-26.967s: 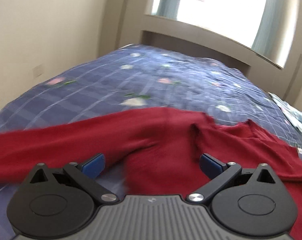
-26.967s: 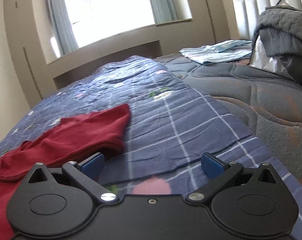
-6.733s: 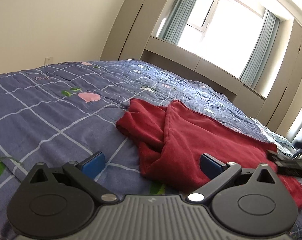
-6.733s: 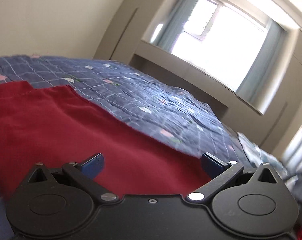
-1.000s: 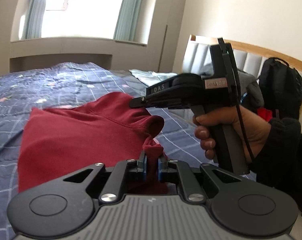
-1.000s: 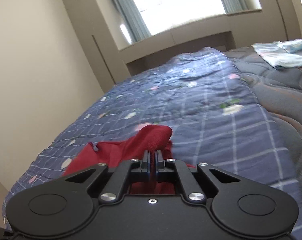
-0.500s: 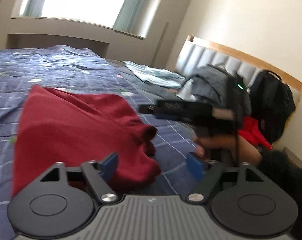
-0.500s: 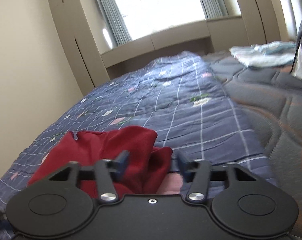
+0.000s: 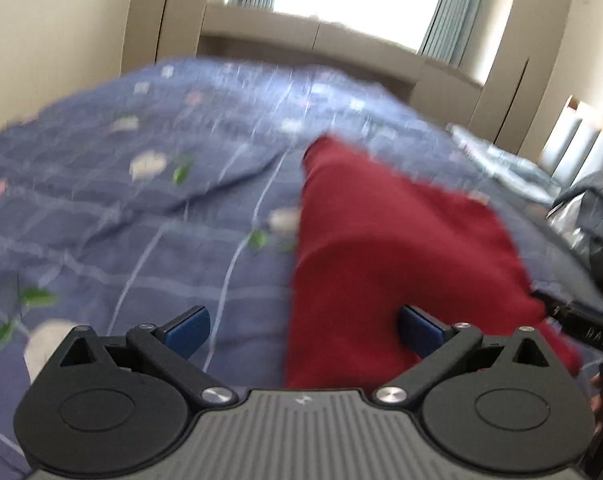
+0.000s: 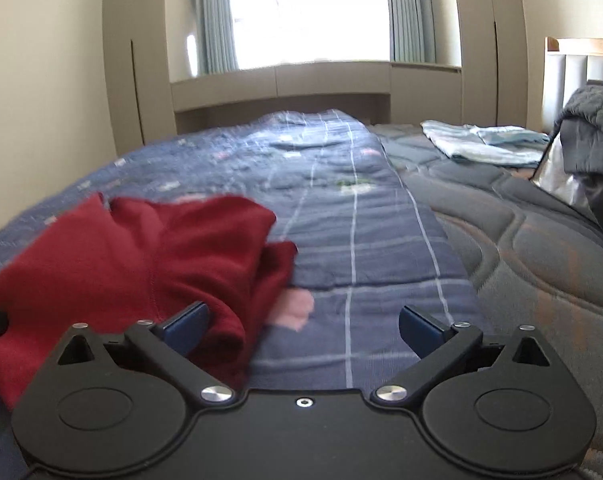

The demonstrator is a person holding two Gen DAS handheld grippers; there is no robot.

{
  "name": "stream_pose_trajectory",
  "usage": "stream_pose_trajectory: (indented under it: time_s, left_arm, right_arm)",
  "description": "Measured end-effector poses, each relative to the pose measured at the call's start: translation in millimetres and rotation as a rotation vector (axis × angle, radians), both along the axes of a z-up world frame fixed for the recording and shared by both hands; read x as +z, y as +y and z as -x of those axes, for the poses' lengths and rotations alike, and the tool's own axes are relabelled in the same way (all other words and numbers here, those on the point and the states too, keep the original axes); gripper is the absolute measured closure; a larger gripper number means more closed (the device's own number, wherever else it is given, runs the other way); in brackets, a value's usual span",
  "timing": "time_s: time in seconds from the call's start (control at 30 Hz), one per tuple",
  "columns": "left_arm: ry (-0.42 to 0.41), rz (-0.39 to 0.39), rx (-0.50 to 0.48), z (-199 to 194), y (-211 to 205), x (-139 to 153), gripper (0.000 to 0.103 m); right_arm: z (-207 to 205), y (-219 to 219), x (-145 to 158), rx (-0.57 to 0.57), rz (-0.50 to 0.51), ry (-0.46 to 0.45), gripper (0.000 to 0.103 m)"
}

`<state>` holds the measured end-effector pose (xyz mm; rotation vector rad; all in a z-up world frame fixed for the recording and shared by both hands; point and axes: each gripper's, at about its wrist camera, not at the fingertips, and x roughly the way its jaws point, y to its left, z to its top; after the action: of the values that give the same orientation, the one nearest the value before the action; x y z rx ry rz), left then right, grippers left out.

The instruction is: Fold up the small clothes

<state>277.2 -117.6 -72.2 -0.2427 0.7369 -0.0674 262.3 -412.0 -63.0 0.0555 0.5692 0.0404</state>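
Observation:
A dark red garment (image 9: 401, 248) lies folded on the blue checked bedspread (image 9: 141, 208). In the left wrist view it stretches from my open, empty left gripper (image 9: 301, 330) away to the upper right; the view is blurred by motion. In the right wrist view the garment (image 10: 149, 256) lies bunched at the left, its near fold by the left fingertip (image 10: 187, 326). My right gripper (image 10: 303, 328) is open and empty, above the bedspread (image 10: 361, 240) just right of the garment. Part of the right gripper's body (image 9: 581, 330) shows at the right edge of the left wrist view.
A grey quilted mattress (image 10: 541, 248) lies bare to the right of the bedspread. Folded light blue clothes (image 10: 481, 144) rest on it far back. A dark grey quilted bundle (image 10: 597, 120) sits by the headboard. A window and beige cabinets stand behind the bed.
Both grippers let go of the red garment's edge and opened wide. The garment dropped onto the bedspread. The left gripper swung left, away from the headboard.

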Motion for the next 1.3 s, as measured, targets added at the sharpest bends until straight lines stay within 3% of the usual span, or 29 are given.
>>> stream_pose_trajectory:
  time_s: [0.1,0.23,0.4,0.53,0.63,0.73,0.8,0.93,1.0,1.07,1.3]
  left_arm:
    - [0.005,0.068,0.007,3.2,12.7,-8.6,0.001]
    - [-0.001,0.054,-0.009,6.3,14.3,-4.5,0.001]
    - [-0.042,0.09,0.002,1.1,22.6,12.5,0.001]
    - [-0.104,0.069,-0.012,-25.3,26.8,32.5,0.0]
    - [-0.101,-0.003,-0.025,-65.9,20.4,40.2,0.0]
    - [-0.096,-0.045,-0.032,-104.8,15.9,33.4,0.0]
    - [-0.067,-0.033,-0.027,-129.3,17.4,24.2,0.0]
    - [0.023,-0.005,0.006,-157.8,24.2,-3.2,0.0]
    - [0.052,0.022,0.012,-160.7,27.9,-18.9,0.0]
    - [0.015,0.056,0.018,-153.3,32.5,-28.4,0.0]
    - [-0.011,0.08,0.023,-150.4,36.4,-31.7,0.0]
  right_arm:
    - [-0.9,-1.1,-1.6,0.002,-0.006,0.004,0.001]
    - [2.3,-7.0,-1.9,0.007,-0.044,-0.006,0.001]
    - [8.4,-13.6,13.7,0.013,-0.086,-0.092,0.001]
    - [-17.3,-8.4,28.4,0.061,-0.046,-0.12,0.001]
    - [-50.7,-1.7,29.9,0.088,-0.039,-0.1,0.001]
    - [-81.9,2.6,22.7,0.094,-0.05,-0.072,0.001]
    - [-98.1,2.4,15.1,0.079,-0.06,-0.037,0.001]
    - [-110.4,-5.8,-5.6,-0.044,-0.071,0.057,0.001]
    - [-109.8,-16.9,-9.3,-0.098,-0.131,0.071,0.001]
    - [-107.3,-19.7,-10.3,-0.128,-0.141,0.065,0.001]
    - [-108.0,-9.3,-14.0,-0.126,-0.069,0.074,0.001]
